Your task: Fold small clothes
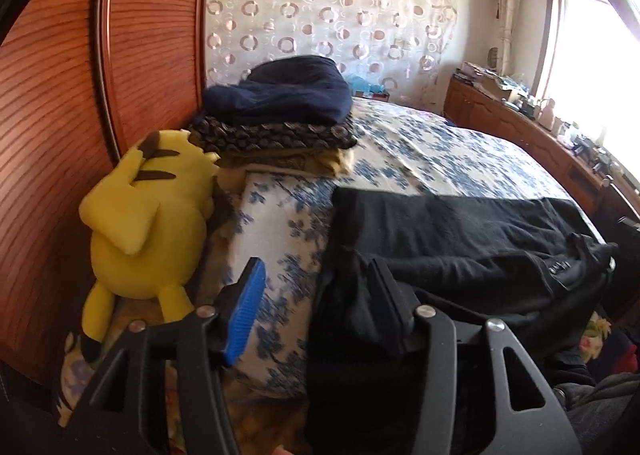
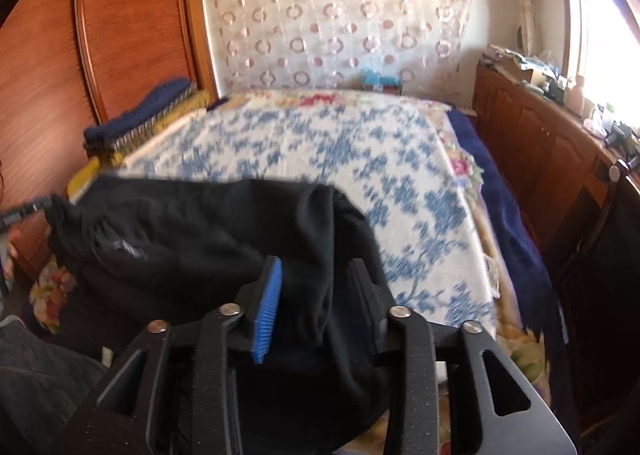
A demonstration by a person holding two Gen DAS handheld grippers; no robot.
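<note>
On bed, both hand-held grippers parted, black garment between

One black garment on the bed, draped fwd over its near edge; one yellow plush toy by the headboard; one stack of folded textiles, approx four layers: navy on top, dark patterned, two yellowish under, exact no. unclear; two grippers, left gripper and right gripper, w/ two fingers each; one blue-flowered sheet; one window; one long wooden cabinet, clutter on top too small to count.
</note>
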